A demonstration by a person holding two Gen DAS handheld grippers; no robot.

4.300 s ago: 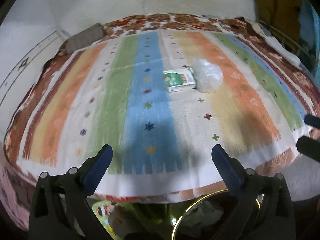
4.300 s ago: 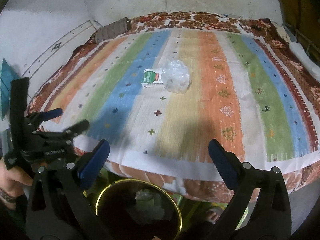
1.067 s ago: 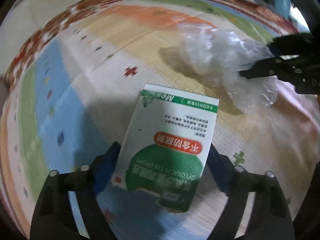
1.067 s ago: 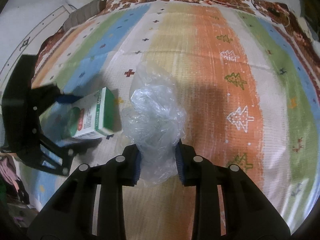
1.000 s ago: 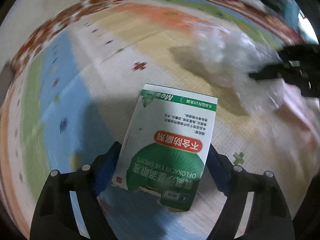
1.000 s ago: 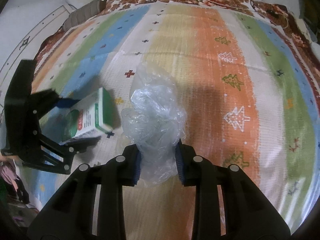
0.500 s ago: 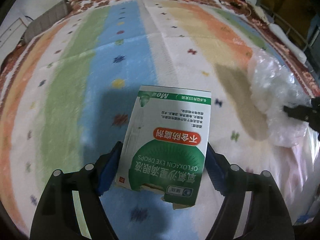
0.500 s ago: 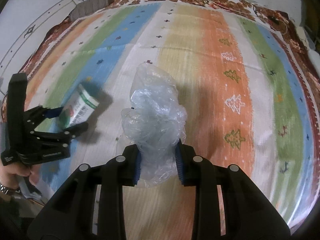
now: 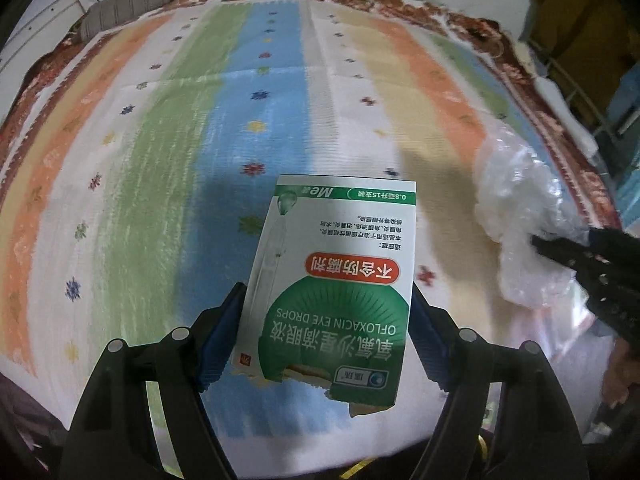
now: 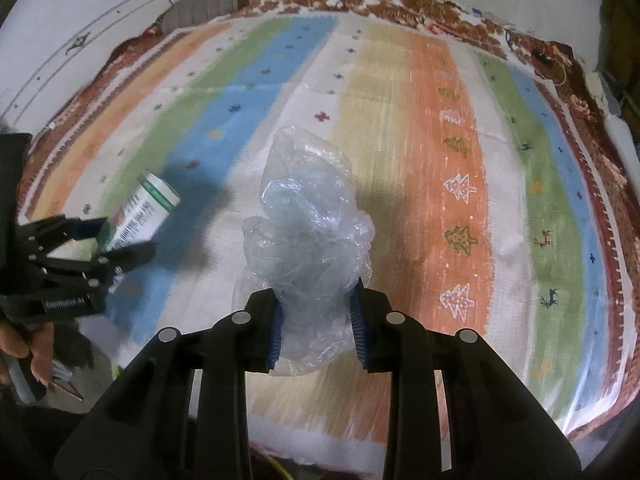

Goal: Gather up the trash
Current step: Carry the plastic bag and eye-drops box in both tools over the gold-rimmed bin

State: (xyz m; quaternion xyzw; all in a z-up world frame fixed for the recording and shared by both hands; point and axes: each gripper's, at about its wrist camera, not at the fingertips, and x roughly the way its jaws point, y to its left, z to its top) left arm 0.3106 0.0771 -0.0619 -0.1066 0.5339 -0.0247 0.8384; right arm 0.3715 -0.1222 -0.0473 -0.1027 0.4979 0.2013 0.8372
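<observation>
left wrist view shows both pieces lifted off the striped blanket [image 9: 168,184], left gripper [image 9: 324,320] clamping the eye-drops box [image 9: 340,280], right gripper [image 10: 318,328] pinching the plastic wad [image 10: 308,232], binning left.

box [image 9: 336,280]: printed glossy cardboard, torn edge | bag [image 10: 312,232]: clear crinkled plastic film | bedspread [image 9: 160,168]: matt woven cloth | tongs [image 10: 316,328]: matt black plastic

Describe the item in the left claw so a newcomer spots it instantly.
Above the striped multicoloured bedspread, the left claw grips a white-and-green cardboard eye-drops box. Unlike the crumpled clear plastic bag nearby, it is flat-sided, printed, with a red label.
</observation>
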